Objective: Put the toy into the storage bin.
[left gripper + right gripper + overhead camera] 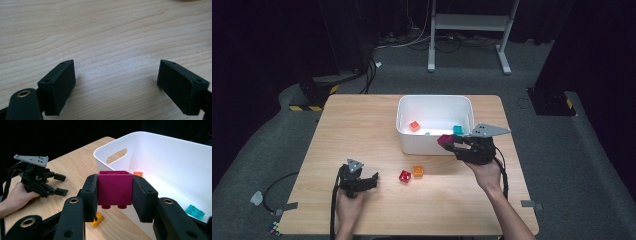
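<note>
The left gripper point(373, 180) is held low over the desk point(362, 130), jaws apart. Red brick point(405, 176) and orange brick point(418, 171) lie near the white bin point(435, 103). A magenta block point(115, 188) is clamped by the right gripper point(115, 195), apparently over the bin's rim.

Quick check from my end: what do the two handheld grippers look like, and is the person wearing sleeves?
Both the left gripper and right gripper are black, with flat rectangular pads, brass-coloured pivot rivets, a grey three-cornered plate on top and a trailing black cable. Forearms are bare, no sleeves visible.
</note>
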Motion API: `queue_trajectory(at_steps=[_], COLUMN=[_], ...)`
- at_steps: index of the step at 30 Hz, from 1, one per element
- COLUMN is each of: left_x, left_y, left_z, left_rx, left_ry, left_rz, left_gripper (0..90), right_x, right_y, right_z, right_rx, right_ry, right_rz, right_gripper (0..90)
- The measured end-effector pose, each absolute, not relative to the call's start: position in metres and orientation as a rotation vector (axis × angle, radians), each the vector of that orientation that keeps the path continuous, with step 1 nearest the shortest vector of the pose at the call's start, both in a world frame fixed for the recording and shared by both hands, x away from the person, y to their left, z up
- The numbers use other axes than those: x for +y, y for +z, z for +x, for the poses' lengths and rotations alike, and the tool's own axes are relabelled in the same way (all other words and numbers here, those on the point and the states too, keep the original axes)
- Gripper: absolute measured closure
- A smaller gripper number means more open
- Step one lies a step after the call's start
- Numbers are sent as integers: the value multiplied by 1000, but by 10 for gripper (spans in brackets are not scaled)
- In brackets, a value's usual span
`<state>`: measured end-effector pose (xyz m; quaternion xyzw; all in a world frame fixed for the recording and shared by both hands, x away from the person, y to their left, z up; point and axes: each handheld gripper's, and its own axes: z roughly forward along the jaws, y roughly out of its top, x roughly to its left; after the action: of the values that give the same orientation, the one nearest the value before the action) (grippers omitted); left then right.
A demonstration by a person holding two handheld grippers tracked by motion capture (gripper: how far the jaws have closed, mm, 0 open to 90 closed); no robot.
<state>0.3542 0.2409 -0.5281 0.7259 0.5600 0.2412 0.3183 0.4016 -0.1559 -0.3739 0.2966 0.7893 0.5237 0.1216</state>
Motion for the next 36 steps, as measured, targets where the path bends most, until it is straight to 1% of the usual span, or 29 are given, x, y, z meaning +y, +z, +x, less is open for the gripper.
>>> queue_trajectory(at_steps=[21,36], left_x=[241,241], left_y=[-528,-528], left_z=[354,354], left_rx=[1473,1473], left_ry=[634,634], left_rz=[1910,1910], left_gripper=[152,152], right_x=[-151,-151], right_y=[-351,-358], right_z=[423,453], right_rx=[2259,2217], right_ry=[1504,1496], right_rz=[870,978], right_gripper=[585,585])
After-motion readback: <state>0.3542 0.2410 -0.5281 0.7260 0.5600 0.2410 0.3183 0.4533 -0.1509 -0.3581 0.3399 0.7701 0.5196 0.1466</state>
